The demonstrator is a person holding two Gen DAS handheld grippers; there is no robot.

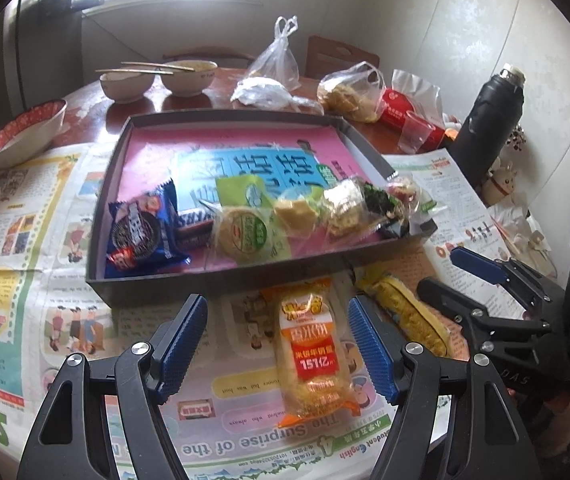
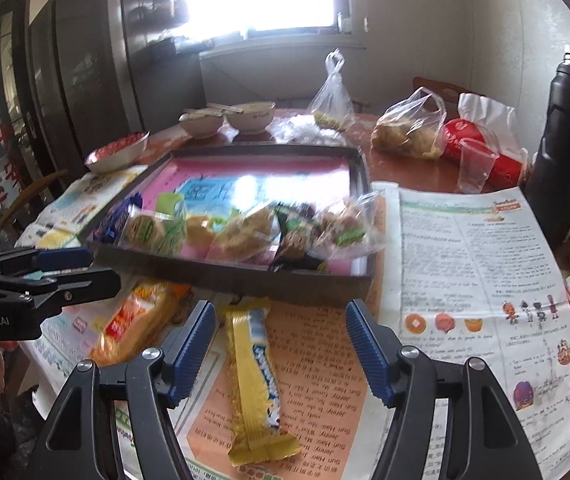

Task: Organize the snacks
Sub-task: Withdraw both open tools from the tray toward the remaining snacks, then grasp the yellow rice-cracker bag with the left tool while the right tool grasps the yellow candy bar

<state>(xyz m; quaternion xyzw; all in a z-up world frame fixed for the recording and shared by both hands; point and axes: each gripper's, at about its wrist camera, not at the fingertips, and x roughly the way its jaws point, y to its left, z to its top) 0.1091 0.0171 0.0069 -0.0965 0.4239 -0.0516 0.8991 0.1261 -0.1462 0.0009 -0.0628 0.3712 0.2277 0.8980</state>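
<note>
A dark shallow box (image 1: 221, 280) (image 2: 245, 276) with a pink and blue printed lining holds several wrapped snacks along its near side. In front of the box an orange rice-cracker pack (image 1: 311, 354) (image 2: 135, 320) lies on newspaper, between the open fingers of my left gripper (image 1: 279, 348), which do not touch it. A long yellow wafer bar (image 2: 255, 380) (image 1: 409, 314) lies lengthwise between the open fingers of my right gripper (image 2: 281, 352), untouched. Each gripper shows in the other's view, the right gripper (image 1: 445, 272) at the right and the left gripper (image 2: 93, 266) at the left.
Newspaper sheets (image 2: 465, 280) cover the near table. Behind the box stand bowls with chopsticks (image 1: 157, 76), a red-patterned bowl (image 1: 25, 132), plastic bags of food (image 1: 349, 90), a red pack (image 2: 481, 152) and a clear cup (image 1: 415, 132). A black flask (image 1: 485, 120) stands at the right.
</note>
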